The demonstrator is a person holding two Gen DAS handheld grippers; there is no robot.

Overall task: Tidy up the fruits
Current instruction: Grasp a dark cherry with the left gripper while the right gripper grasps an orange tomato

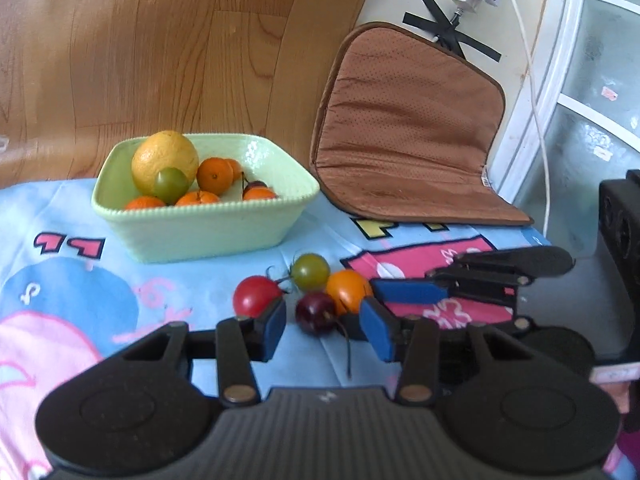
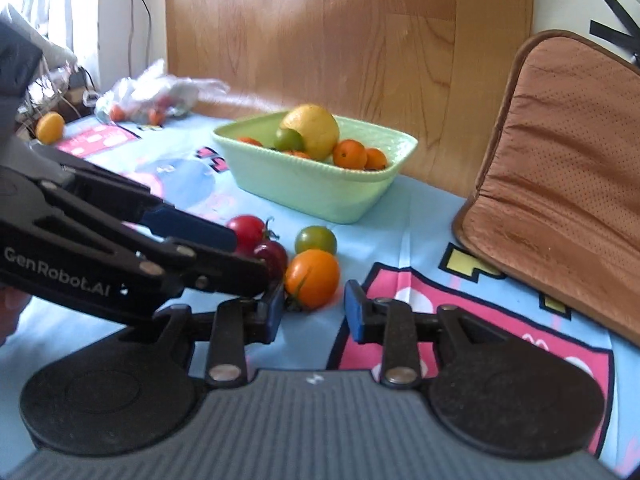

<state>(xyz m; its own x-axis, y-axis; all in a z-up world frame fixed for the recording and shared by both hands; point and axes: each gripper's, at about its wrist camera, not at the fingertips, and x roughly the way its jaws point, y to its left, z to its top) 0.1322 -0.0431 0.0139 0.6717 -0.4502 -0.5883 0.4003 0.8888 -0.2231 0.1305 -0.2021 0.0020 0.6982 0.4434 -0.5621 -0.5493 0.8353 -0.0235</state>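
Both tools, left tool (image 1: 323,326) and right tool (image 2: 314,308), are held partly open and empty, with the small, thin-skinned, easily bruised tomatoes (image 1: 312,312) lying just ahead, best pinched gently across the middle.

The left claw (image 1: 324,330), black with blue pads, points forward and downward, its jaws parted with nothing pressed between the pads. The right claw (image 2: 314,310), of the same black build with blue pads, is tilted downward likewise, its jaws apart and gripping nothing. The two claws sit close together, angled toward each other, their tips nearly meeting, the left one's fingers (image 2: 192,226) reaching in from the side.
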